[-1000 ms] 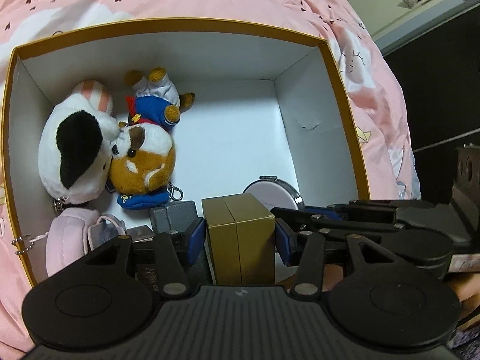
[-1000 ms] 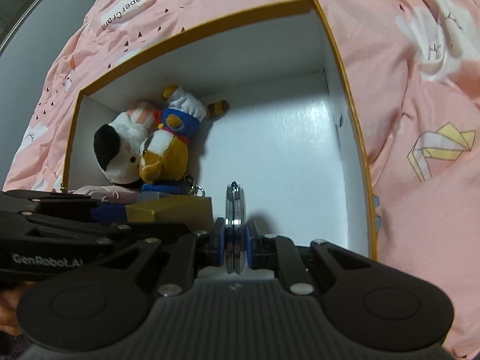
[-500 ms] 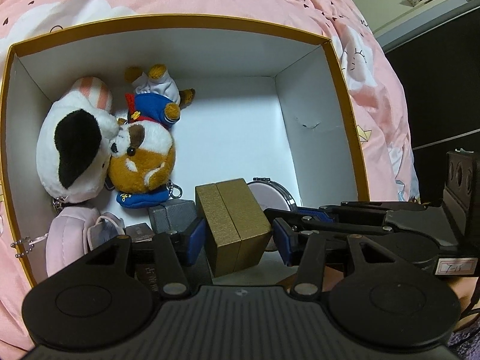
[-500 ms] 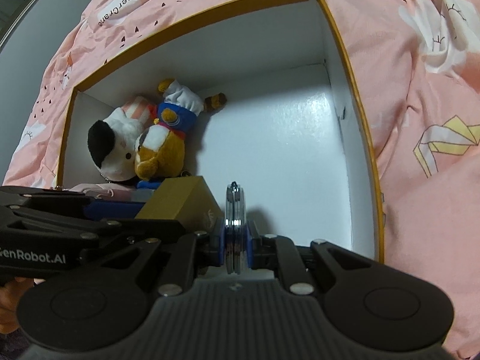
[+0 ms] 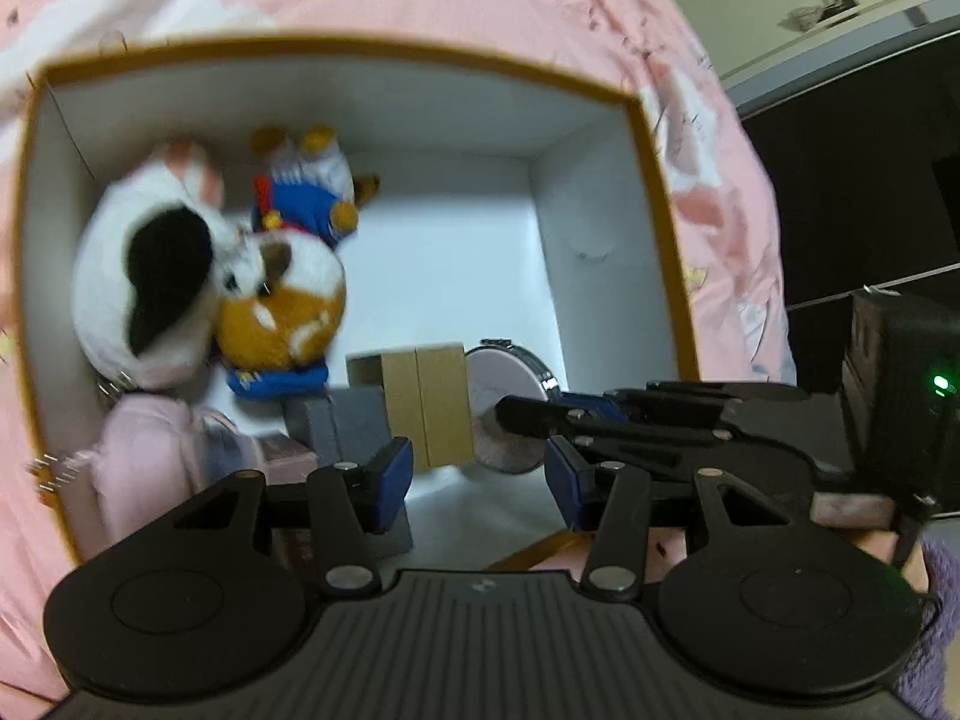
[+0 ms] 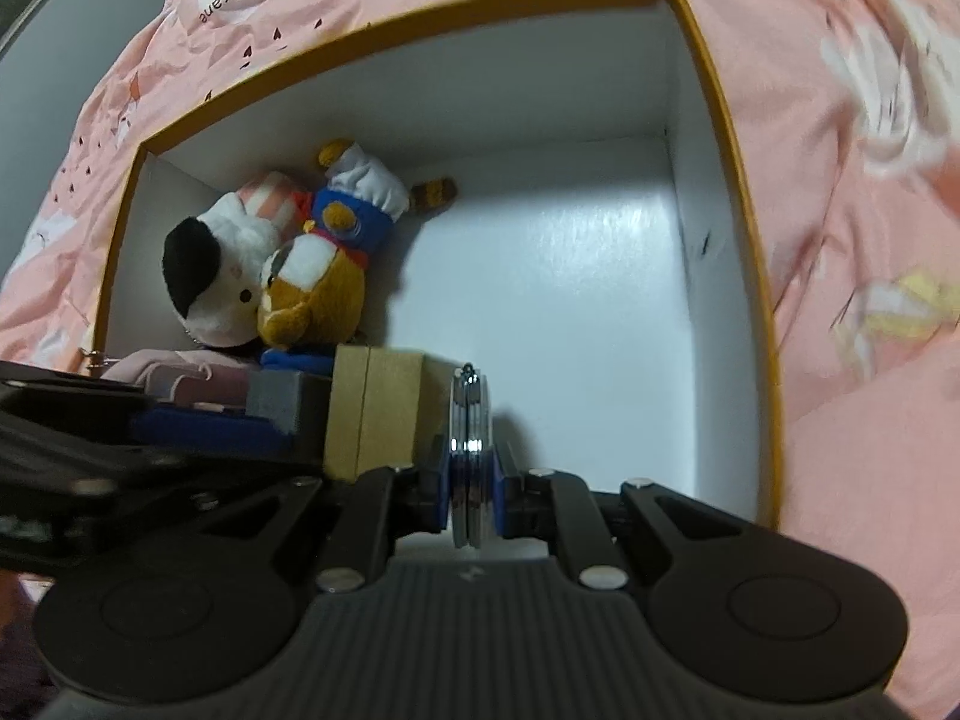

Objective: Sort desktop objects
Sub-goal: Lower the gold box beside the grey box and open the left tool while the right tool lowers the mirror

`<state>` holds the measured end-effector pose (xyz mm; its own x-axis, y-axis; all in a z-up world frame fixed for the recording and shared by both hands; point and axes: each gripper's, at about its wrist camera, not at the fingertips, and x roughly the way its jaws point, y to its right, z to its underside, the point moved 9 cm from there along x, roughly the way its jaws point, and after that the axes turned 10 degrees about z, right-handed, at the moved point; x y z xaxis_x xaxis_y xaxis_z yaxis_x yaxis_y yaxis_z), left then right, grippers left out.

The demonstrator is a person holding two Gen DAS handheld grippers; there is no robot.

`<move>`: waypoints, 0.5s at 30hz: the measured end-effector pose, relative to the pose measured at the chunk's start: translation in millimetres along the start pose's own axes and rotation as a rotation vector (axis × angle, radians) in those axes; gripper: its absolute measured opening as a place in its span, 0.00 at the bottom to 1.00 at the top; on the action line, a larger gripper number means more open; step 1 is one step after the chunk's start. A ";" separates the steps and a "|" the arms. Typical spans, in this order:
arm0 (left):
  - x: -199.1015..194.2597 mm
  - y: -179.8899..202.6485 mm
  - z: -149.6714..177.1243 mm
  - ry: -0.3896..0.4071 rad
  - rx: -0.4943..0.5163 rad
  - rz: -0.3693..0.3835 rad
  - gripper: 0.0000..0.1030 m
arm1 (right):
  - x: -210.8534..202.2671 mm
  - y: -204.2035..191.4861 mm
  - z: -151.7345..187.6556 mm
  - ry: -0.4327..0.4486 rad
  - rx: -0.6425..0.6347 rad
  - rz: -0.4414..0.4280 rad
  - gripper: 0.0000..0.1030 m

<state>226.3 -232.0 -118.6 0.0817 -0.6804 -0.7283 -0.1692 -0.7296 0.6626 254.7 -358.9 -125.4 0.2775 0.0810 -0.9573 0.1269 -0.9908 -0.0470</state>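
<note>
A white storage box with a gold rim point(image 5: 360, 54) point(image 6: 420, 18) lies on a pink bedsheet. Inside it a gold gift box point(image 5: 426, 402) point(image 6: 372, 408) stands upright, just past my left gripper point(image 5: 477, 474). That gripper is open, with a gap between its right pad and the gift box. My right gripper point(image 6: 471, 498) is shut on a round silver-rimmed compact mirror point(image 6: 471, 438), held edge-on low in the storage box. In the left wrist view the mirror point(image 5: 510, 408) touches the gift box's right side.
A white plush dog point(image 5: 144, 282) point(image 6: 216, 276) and a brown plush bear in blue point(image 5: 282, 312) point(image 6: 318, 300) lie at the box's left. A grey case point(image 5: 348, 420) and a pink pouch point(image 5: 150, 450) sit in front of them. Dark furniture point(image 5: 840, 210) stands to the right.
My left gripper has drawn back from the gold gift box, which sat between its pads a second ago and now stands beyond them. The right gripper still holds the mirror in about the same place.
</note>
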 end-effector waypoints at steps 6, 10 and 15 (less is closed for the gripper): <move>-39.5 -5.4 -14.8 0.144 0.087 -0.122 0.54 | -1.6 -7.8 -32.3 0.097 -0.086 0.024 0.13; -51.9 -12.8 -18.6 0.182 0.079 -0.145 0.54 | 3.7 -21.5 -50.0 0.127 -0.166 0.079 0.13; -56.8 -24.8 -14.9 0.187 0.065 -0.157 0.54 | 11.4 -45.0 -40.5 0.082 -0.303 0.067 0.13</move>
<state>240.5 -176.2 -91.1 0.2912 -0.5644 -0.7724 -0.2021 -0.8255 0.5270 290.7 -308.9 -122.6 0.3695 0.0374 -0.9285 0.3800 -0.9179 0.1142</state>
